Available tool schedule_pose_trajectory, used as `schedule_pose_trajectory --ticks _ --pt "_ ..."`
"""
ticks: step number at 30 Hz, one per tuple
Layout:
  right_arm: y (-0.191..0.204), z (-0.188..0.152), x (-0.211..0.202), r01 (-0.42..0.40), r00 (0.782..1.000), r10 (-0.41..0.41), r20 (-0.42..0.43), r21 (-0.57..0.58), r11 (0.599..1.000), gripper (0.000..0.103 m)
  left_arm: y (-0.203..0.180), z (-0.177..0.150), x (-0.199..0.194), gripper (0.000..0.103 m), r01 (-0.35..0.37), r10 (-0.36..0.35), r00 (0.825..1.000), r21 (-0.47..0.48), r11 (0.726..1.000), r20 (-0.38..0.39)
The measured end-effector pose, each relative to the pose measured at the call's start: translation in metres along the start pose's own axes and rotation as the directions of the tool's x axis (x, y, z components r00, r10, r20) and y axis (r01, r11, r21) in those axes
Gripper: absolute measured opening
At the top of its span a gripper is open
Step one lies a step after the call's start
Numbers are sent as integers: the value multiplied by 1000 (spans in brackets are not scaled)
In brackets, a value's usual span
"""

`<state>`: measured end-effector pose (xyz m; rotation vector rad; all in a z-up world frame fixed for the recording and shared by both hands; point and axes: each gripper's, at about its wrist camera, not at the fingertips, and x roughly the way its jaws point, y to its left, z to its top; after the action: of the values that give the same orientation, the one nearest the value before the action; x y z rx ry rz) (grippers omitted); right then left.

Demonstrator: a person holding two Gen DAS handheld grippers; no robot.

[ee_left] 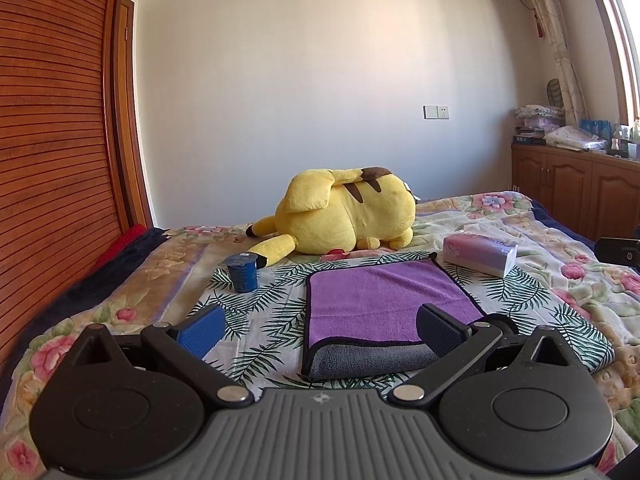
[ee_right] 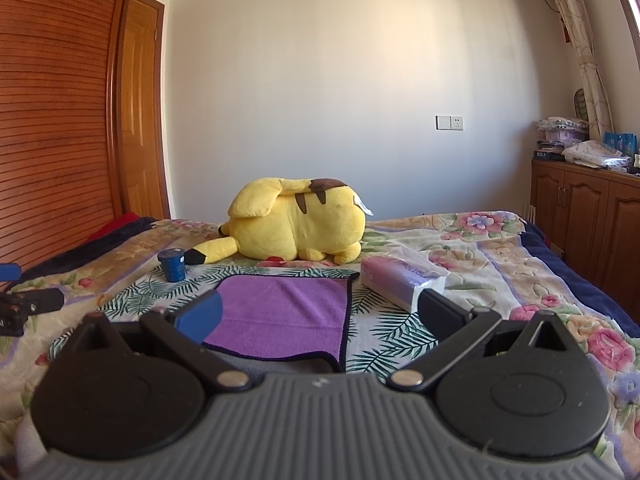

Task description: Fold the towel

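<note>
A purple towel (ee_left: 384,300) with a dark border and a grey underside lies folded on a leaf-print cloth (ee_left: 264,300) on the bed; its grey lower layer shows at the near edge. It also shows in the right wrist view (ee_right: 280,312). My left gripper (ee_left: 320,332) is open and empty, just in front of the towel's near left part. My right gripper (ee_right: 320,312) is open and empty, in front of the towel's near right corner. The left gripper shows at the left edge of the right wrist view (ee_right: 20,304).
A yellow plush toy (ee_left: 348,212) lies behind the towel. A blue cup (ee_left: 243,274) stands to the left, a pink tissue pack (ee_left: 480,254) to the right. A wooden wardrobe (ee_left: 56,128) stands left, wooden cabinets (ee_left: 576,196) right.
</note>
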<state>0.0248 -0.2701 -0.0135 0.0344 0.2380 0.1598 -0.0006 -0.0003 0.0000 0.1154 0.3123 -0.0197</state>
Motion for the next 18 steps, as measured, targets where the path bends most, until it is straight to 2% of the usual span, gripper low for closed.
schedule_pose_trajectory --ticks 18 --pt "0 1 0 0 1000 0 -2 2 1000 103 1 -2 2 87 -2 2 1000 -3 1000 -1"
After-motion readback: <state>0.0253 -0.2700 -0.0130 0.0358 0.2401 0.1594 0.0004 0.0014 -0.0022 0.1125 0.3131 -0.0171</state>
